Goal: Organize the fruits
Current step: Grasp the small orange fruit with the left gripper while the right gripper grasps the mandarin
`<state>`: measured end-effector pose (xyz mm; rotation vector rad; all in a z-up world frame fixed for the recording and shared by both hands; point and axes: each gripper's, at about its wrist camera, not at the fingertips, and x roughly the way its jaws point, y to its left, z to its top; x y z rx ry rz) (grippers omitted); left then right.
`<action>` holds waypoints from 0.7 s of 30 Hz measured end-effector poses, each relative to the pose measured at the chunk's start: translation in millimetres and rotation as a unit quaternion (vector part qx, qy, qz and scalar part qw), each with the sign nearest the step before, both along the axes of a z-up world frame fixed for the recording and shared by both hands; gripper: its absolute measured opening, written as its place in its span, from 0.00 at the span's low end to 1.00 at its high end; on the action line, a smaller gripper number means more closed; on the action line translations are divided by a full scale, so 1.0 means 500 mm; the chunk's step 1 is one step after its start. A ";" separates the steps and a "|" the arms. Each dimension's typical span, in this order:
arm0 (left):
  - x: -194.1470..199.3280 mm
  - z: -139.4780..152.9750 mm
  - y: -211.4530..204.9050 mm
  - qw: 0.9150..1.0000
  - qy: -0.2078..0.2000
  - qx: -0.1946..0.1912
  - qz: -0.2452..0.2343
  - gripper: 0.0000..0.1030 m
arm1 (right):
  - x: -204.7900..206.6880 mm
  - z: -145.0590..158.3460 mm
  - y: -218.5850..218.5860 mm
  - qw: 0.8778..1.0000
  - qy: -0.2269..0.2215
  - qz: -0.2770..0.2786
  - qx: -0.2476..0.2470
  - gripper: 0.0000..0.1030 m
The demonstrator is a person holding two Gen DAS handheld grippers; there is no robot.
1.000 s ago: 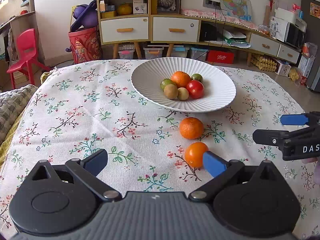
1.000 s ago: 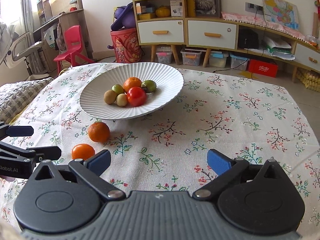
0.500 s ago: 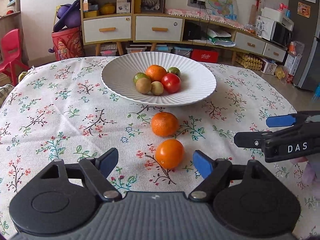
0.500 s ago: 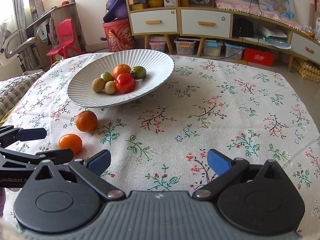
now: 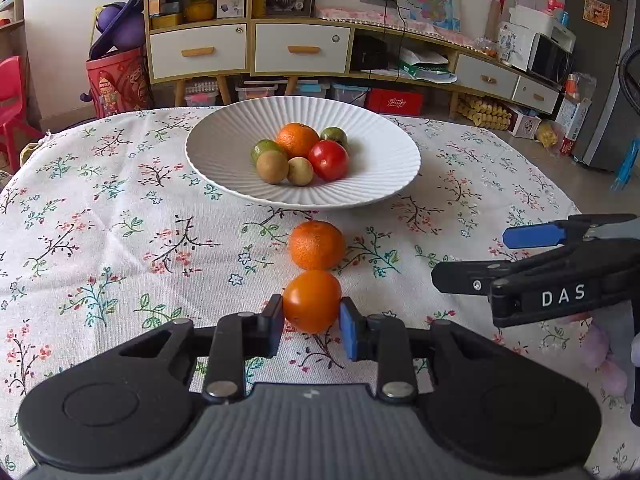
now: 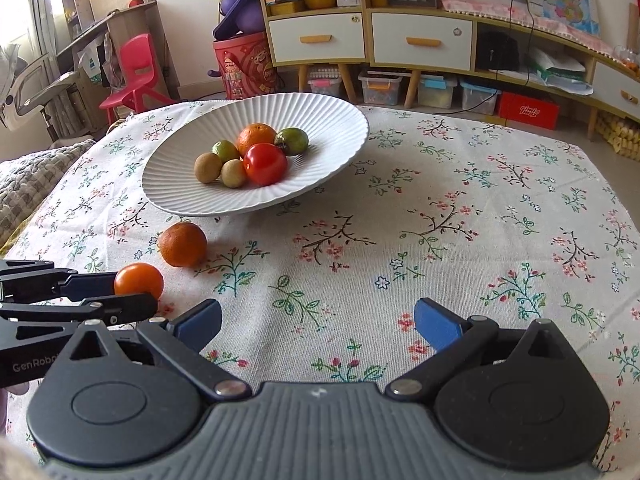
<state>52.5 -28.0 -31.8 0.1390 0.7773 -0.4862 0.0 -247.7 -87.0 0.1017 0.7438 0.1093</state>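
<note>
The left gripper (image 5: 311,322) has just been closing, and its jaws now clamp a smooth orange fruit (image 5: 311,301) between them. The blue pads (image 5: 349,328) press on the fruit's two sides. From the right wrist view the same grip shows at the left edge: the fruit (image 6: 139,280) sits between the left gripper's (image 6: 132,294) two black fingers, low over the cloth (image 6: 400,220); whether it rests on the cloth or is just off it cannot be told.

Just beyond the held fruit lies a rough-skinned orange (image 5: 316,245) on the cloth; in the left wrist view the two seem to touch, while the right wrist view shows a small gap between them. Beyond that orange stands the white ribbed bowl (image 5: 224,148), holding six fruits in a cluster: an orange (image 5: 297,139), a red tomato (image 5: 328,160), two green fruits (image 5: 264,148) and two brown ones (image 5: 272,167).

The right gripper (image 6: 316,322) hovers over bare cloth to the right of the fruits, its jaws spread wide, with nothing between them. In the left wrist view it reaches in from the right edge (image 5: 480,260), well apart from both oranges.
</note>
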 end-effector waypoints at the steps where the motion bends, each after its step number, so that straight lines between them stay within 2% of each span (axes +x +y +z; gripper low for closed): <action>1: 0.000 0.003 0.004 1.000 -0.003 0.006 0.005 0.13 | 0.002 0.001 0.005 1.000 -0.001 0.003 0.002 1.00; 10: 0.009 0.015 0.062 0.999 0.001 0.028 0.046 0.13 | 0.024 0.010 0.068 0.997 -0.036 0.060 0.013 0.97; 15: 0.009 0.017 0.085 0.998 0.004 0.030 0.056 0.13 | 0.037 0.010 0.100 0.995 -0.045 0.093 0.011 0.86; 17: 0.007 0.015 0.093 0.998 0.007 0.031 0.058 0.13 | 0.040 0.008 0.109 0.994 -0.043 0.099 0.010 0.77; 21: 0.005 0.014 0.103 0.998 0.011 0.033 0.061 0.13 | 0.046 0.005 0.124 0.993 -0.040 0.107 0.004 0.69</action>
